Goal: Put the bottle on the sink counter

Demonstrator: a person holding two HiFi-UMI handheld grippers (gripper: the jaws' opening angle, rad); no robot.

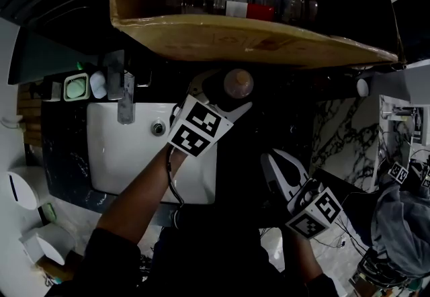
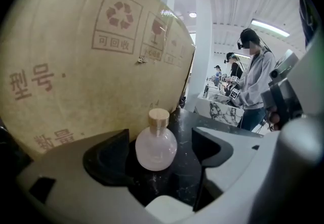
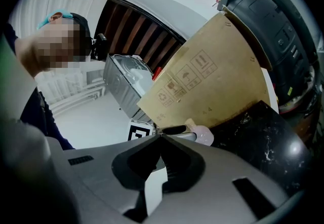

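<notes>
A small round pink bottle point(image 1: 238, 82) with a tan cap stands upright on the black marble sink counter point(image 1: 289, 117), right of the white basin. In the left gripper view the bottle point(image 2: 156, 145) sits between the two jaws with a gap on each side. My left gripper point(image 1: 225, 96) point(image 2: 161, 139) is open around it and touches neither side. My right gripper point(image 1: 275, 164) hovers nearer to me over the counter's front, shut with nothing in it. In the right gripper view its jaws point(image 3: 161, 136) meet, and the bottle point(image 3: 204, 135) shows beyond them.
A large cardboard box point(image 1: 255, 37) holding clear bottles overhangs the counter just behind the bottle. The white sink basin point(image 1: 127, 151) with its faucet point(image 1: 125, 91) lies to the left, a green soap dish point(image 1: 76, 87) beside it. People stand in the background point(image 2: 253, 81).
</notes>
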